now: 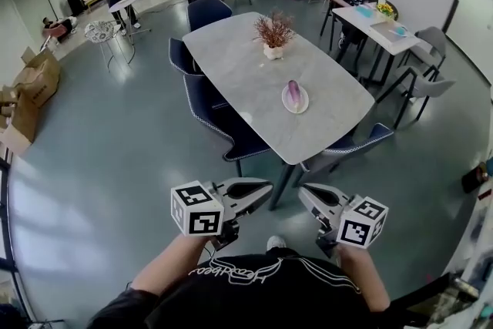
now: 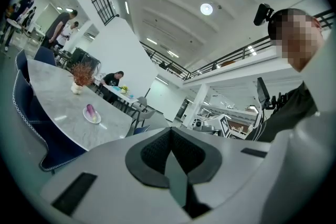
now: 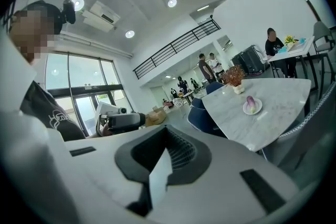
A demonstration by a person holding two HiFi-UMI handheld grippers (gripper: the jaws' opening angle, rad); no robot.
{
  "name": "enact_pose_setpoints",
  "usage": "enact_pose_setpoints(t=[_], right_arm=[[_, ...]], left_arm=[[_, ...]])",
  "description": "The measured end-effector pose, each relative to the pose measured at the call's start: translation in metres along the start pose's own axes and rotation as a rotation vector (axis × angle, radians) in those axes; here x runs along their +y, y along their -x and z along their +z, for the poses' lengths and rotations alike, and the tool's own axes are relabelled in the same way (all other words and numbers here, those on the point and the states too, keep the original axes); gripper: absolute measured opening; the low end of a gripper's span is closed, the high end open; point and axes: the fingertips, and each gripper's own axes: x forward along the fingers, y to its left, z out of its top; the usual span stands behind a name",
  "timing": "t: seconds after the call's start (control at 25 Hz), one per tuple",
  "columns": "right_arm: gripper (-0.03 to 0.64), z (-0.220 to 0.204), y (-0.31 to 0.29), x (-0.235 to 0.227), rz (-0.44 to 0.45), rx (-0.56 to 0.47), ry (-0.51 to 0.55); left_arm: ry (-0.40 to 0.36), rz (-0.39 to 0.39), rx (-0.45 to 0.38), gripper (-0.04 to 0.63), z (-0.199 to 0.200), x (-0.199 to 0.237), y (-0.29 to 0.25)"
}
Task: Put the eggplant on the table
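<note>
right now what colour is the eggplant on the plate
Pale purple, fading lighter toward one end. The eggplant lies on a white plate; the head view shows it best.

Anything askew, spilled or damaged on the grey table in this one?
Nothing stands out. The eggplant lies on its plate on the table, the potted plant stands upright, no spill shows. The left claw and right claw are shut, empty, away from the table.
</note>
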Motion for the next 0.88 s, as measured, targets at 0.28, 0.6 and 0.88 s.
enact_pose_setpoints(t=[0.28,0.6,0.88], right_arm=[[0.005,0.001,0.006,0.032,0.036,-0.006,0.037],[0.005,0.006,0.024,0.056,0.061,-0.012,0.066],[0.005,0.009,0.047,0.072,0.082,-0.007,0.082]], left_arm=[[-0.039,0.022,-0.011,0.008,-0.005,-0.024,0.018],[-0.044,0.016,-0.05,0.008,-0.003,-0.054,0.023],[-0.052,0.019,-0.077,0.008,-0.005,-0.084,0.02]])
